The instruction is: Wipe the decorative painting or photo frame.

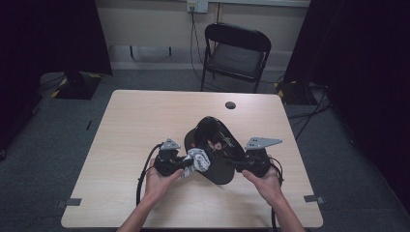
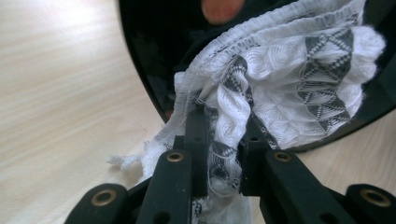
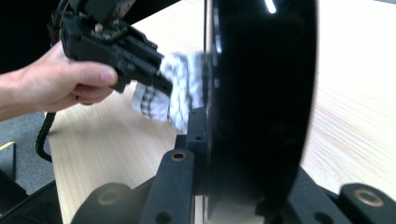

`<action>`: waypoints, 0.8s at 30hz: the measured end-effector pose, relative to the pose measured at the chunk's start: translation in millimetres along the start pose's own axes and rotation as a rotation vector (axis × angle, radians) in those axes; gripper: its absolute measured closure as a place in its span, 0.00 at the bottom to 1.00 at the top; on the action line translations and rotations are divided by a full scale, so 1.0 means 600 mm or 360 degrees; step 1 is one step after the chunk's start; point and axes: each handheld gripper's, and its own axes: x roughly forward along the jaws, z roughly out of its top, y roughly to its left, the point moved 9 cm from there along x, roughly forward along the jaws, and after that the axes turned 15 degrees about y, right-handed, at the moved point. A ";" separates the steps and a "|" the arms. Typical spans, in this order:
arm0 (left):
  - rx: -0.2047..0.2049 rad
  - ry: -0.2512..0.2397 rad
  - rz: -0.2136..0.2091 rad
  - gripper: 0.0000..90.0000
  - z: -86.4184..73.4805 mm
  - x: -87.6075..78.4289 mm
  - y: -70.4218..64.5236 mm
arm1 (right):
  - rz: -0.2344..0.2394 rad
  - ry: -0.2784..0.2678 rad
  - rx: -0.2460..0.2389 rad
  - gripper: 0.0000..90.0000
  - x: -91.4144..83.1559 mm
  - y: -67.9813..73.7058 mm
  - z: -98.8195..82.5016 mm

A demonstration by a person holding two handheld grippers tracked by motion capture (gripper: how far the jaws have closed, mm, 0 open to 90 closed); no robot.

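Note:
A glossy black dish stands tilted on edge over the middle of the table. My right gripper is shut on its rim from the right; in the right gripper view the dish stands edge-on between the jaws of that gripper. My left gripper is shut on a bunched white cloth with a grey pattern. In the left gripper view the cloth lies pressed against the dish's shiny face, just beyond the left gripper. The cloth also meets the dish in the right gripper view.
The pale wooden table has a small dark round cap near its far edge. A black folding chair stands behind the table. Dark curtains hang at both sides, and cables run across the grey floor.

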 end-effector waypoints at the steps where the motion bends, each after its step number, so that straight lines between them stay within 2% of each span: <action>1: 0.0007 -0.0011 0.0023 0.87 0.004 -0.009 0.003 | 0.0003 0.0002 -0.0004 0.90 0.000 0.001 0.000; 3: 0.0009 -0.0076 0.0024 0.87 0.017 -0.031 0.004 | 0.0011 0.0006 -0.0012 0.90 0.002 0.004 0.001; 4: 0.0009 -0.0076 0.0024 0.87 0.017 -0.031 0.004 | 0.0011 0.0006 -0.0012 0.90 0.002 0.004 0.001; 6: 0.0003 -0.0129 0.0031 0.87 0.027 -0.047 0.006 | 0.0017 0.0007 -0.0019 0.90 0.003 0.006 0.001; 9: -0.0021 -0.0200 0.0010 0.87 0.035 -0.070 0.009 | 0.0025 0.0013 -0.0028 0.90 0.004 0.010 0.002; 12: 0.0001 -0.0217 0.0066 0.87 0.037 -0.087 0.011 | 0.0040 0.0018 -0.0049 0.90 0.006 0.017 0.002; 14: 0.0003 -0.0217 0.0062 0.87 0.038 -0.089 0.009 | 0.0046 0.0018 -0.0053 0.90 0.007 0.019 0.003; 19: 0.0053 -0.0264 0.0040 0.87 0.055 -0.103 -0.013 | 0.0050 0.0025 -0.0059 0.90 0.008 0.021 0.002; 20: 0.0079 -0.0290 0.0036 0.87 0.065 -0.111 -0.025 | 0.0051 0.0027 -0.0064 0.90 0.008 0.021 0.002; 21: 0.0079 -0.0290 0.0036 0.87 0.065 -0.111 -0.025 | 0.0051 0.0027 -0.0064 0.90 0.008 0.021 0.002; 22: 0.0113 -0.0326 0.0035 0.87 0.074 -0.121 -0.038 | 0.0055 0.0028 -0.0073 0.90 0.009 0.023 0.002; 23: 0.0113 -0.0326 0.0035 0.87 0.074 -0.121 -0.038 | 0.0055 0.0028 -0.0073 0.90 0.009 0.023 0.002; 24: 0.0161 -0.0332 0.0078 0.87 0.078 -0.128 -0.045 | 0.0060 0.0031 -0.0080 0.90 0.009 0.025 0.002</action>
